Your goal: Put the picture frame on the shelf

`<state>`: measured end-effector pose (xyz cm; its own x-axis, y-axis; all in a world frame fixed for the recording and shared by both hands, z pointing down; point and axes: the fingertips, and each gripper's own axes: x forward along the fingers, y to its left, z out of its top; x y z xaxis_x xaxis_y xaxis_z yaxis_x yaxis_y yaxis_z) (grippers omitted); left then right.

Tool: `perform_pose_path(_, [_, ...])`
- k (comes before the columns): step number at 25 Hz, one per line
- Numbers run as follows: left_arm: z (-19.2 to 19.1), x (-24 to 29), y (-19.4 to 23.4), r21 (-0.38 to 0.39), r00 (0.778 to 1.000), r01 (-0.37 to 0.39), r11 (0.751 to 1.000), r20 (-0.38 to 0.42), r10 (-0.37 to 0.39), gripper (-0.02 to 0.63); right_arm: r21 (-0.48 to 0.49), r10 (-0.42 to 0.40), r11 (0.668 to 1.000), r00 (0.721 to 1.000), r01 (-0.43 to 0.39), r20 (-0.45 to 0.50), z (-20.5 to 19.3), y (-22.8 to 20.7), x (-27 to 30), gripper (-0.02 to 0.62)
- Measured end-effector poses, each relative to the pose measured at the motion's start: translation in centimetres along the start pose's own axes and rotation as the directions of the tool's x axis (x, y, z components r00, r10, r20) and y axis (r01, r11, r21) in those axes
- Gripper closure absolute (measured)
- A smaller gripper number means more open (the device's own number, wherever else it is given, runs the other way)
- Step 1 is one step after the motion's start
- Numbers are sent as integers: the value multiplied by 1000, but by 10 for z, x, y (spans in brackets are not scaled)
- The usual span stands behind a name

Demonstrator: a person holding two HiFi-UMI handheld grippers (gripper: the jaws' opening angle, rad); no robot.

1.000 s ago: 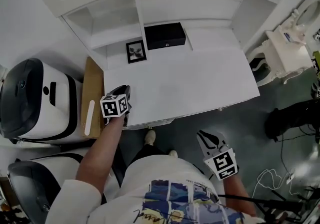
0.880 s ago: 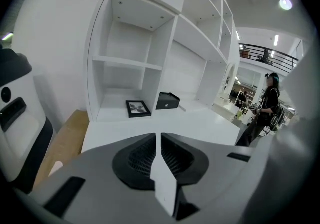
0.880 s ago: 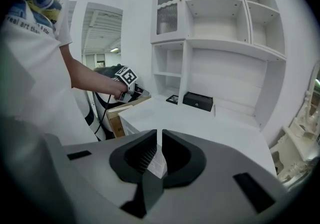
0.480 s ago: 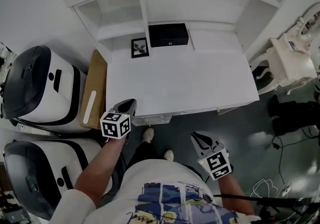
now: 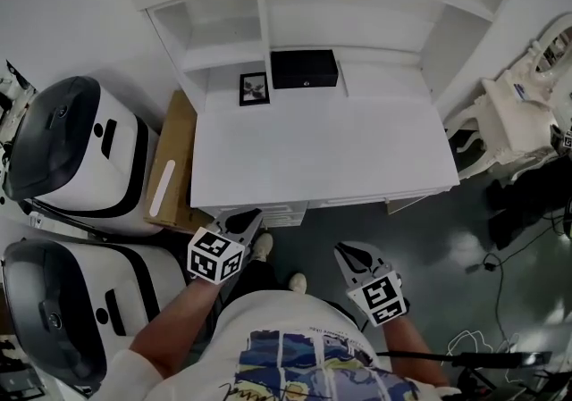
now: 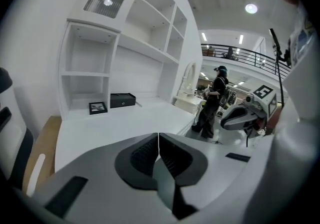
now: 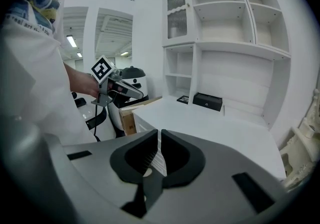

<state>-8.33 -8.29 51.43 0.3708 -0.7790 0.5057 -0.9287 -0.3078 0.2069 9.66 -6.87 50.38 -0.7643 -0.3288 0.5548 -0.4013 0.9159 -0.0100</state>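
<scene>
Frame [image 5: 254, 88] sits just left of the box [image 5: 304, 69]. My left gripper [image 5: 254, 214], jaws just closed together on nothing, and my right gripper [image 5: 342, 251], jaws together, are well apart from the box, off the surface [image 5: 322, 149].

Black box [image 5: 304, 69] on white desk [image 5: 340, 149]; brown carton [image 5: 179, 136], perhaps cardboard, alongside.

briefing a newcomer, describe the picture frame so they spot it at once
Find the white desk with the shelf unit at its back. At the foot of the unit's left compartment sits the picture frame, small, square and black-edged with a pale picture inside, unlike the longer solid black box beside it.
</scene>
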Motion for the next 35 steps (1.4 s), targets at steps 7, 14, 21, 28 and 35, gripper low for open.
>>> perform_pose_path(7, [-22,-9,-40,29,996,83,996,-36,-82,588,-17,21,1000,1000,-21,-2,-3,14,-1,555])
perform_pose_path(14, [-29,-22,-50,22,995,95,995,-33,-95,588,-46,37,998,999,-37,0,2,24,1,557])
perform_pose_path(21, [-32,-36,-45,23,997,80,997,-15,-80,588,-79,41,996,999,-41,3,8,35,3,560])
perform_pose_path(28, [-35,-52,-44,10,997,74,997,8,-74,588,-106,45,993,999,-43,13,18,46,5,561])
perform_pose_path(35, [-43,-62,-36,-3,998,61,998,7,-61,588,-124,51,991,999,-49,13,22,56,9,566])
